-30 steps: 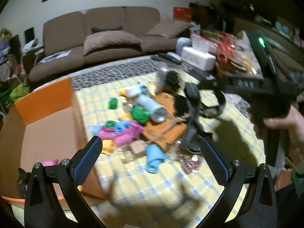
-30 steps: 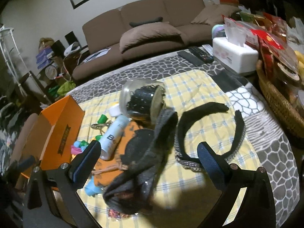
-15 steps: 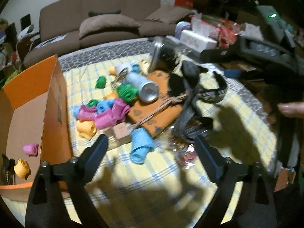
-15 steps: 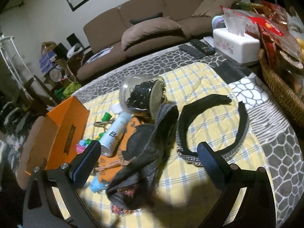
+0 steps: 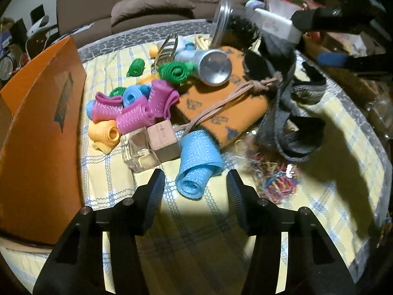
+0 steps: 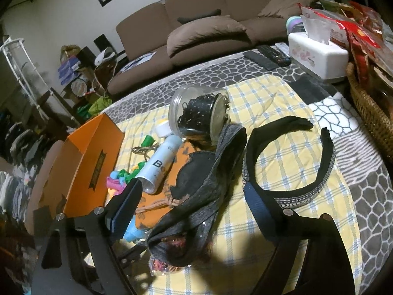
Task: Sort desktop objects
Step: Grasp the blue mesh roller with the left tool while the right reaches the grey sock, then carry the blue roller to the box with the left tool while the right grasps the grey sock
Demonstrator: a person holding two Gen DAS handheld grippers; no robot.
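left gripper [image 5: 194, 186]: spread, empty, framing the near end of the blue roller [image 5: 197, 166], which lay on the checked tabletop [image 5: 196, 241] at the front of the pile.
right gripper [image 6: 191, 201]: spread, empty, above the grey headband [image 6: 196, 209].
risk: closing off-centre would likely squash or roll the soft roller away.
crowding: glass bottle [image 5: 149, 145] touched its left side; bag of elastics [image 5: 275, 174] lay just right.
destination: orange box [image 5: 39, 132], probably, close on the left.
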